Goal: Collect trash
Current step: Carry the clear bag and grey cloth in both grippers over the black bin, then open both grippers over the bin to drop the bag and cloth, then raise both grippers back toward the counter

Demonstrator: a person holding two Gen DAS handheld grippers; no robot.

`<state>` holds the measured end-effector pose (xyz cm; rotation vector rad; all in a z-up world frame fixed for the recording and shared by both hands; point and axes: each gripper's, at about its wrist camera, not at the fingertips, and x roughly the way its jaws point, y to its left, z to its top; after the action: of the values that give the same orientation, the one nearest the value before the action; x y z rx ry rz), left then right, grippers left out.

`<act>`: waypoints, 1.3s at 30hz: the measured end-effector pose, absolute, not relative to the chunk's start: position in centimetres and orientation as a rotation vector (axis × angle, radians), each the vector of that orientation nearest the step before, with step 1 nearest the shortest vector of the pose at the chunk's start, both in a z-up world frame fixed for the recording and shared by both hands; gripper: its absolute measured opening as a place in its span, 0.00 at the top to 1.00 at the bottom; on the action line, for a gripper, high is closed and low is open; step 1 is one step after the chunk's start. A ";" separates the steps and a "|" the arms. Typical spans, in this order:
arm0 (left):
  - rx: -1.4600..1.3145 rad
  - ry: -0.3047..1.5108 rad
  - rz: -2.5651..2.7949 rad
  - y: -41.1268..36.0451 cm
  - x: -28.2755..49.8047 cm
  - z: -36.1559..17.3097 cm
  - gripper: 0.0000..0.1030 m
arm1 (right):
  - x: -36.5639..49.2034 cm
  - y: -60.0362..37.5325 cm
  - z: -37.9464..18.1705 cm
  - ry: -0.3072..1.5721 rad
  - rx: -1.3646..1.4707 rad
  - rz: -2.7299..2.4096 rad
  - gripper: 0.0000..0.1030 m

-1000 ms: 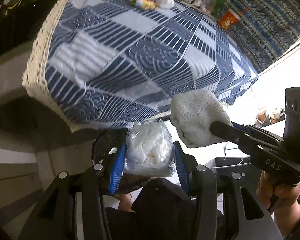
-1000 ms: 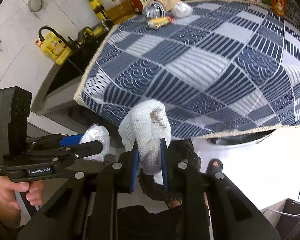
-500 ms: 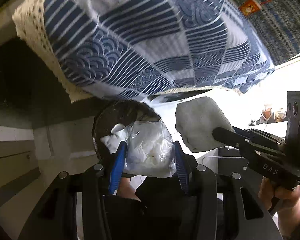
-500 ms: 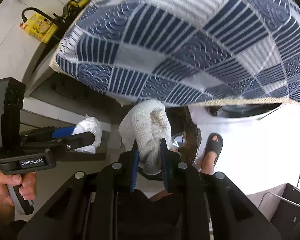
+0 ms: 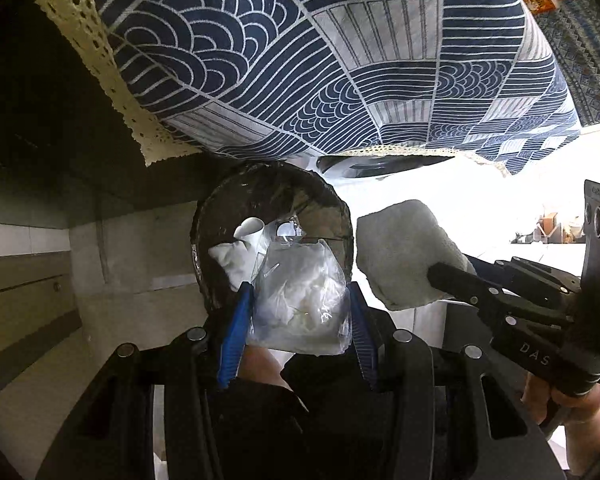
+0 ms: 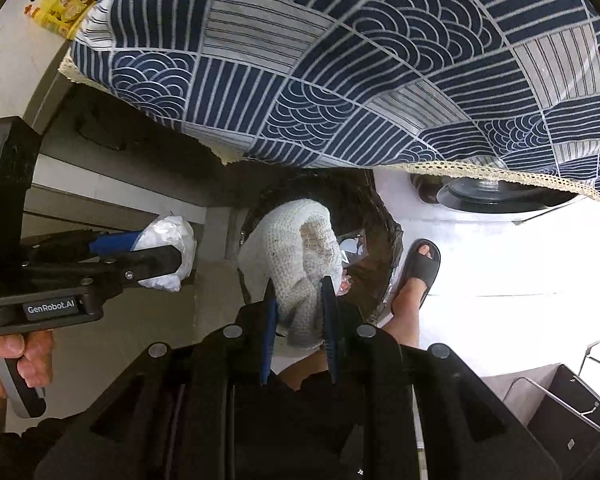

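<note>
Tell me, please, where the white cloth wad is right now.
The white cloth wad sits clamped in the right gripper, above the black-lined trash bin, below the tablecloth edge.

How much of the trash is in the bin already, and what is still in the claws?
Some white scraps already lie in the black-lined bin. The left claw is shut on a clear bag of tissue over the bin's mouth. The right claw is shut on a white rag over the bin too. Both still need dropping in.
</note>
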<state>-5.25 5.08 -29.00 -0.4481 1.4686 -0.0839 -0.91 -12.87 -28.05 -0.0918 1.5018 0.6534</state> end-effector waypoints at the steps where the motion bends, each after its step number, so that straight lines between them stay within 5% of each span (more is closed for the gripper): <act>1: -0.453 1.474 -0.080 5.1 -5.2 -29.2 0.56 | -0.8 -12.9 -28.2 1.507 -0.087 0.653 0.78; 14: -0.436 1.485 -0.079 4.9 -4.1 -29.4 0.56 | 0.0 -13.1 -28.1 1.489 -0.086 0.653 0.75; 17: -0.428 1.501 -0.073 4.7 -3.5 -29.3 0.53 | 0.3 -13.2 -28.0 1.483 -0.079 0.656 0.58; 20: -0.433 1.501 -0.042 5.0 -3.1 -29.3 0.33 | 0.9 -13.5 -27.8 1.476 -0.089 0.644 0.56; 25: -0.440 1.499 -0.022 5.4 -2.5 -29.1 0.33 | 1.7 -14.2 -27.3 1.468 -0.079 0.629 0.55; 32: -0.439 1.501 -0.009 5.6 -2.2 -28.9 0.33 | 2.2 -14.9 -26.8 1.464 -0.053 0.597 0.34; 39: -0.431 1.463 -0.006 5.6 -2.0 -27.3 0.33 | 2.5 -15.0 -25.1 1.434 -0.053 0.602 0.32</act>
<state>-1.96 5.61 -27.27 -0.4313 1.4627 -0.0059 2.52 -15.01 -25.12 -0.0525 1.4337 0.6022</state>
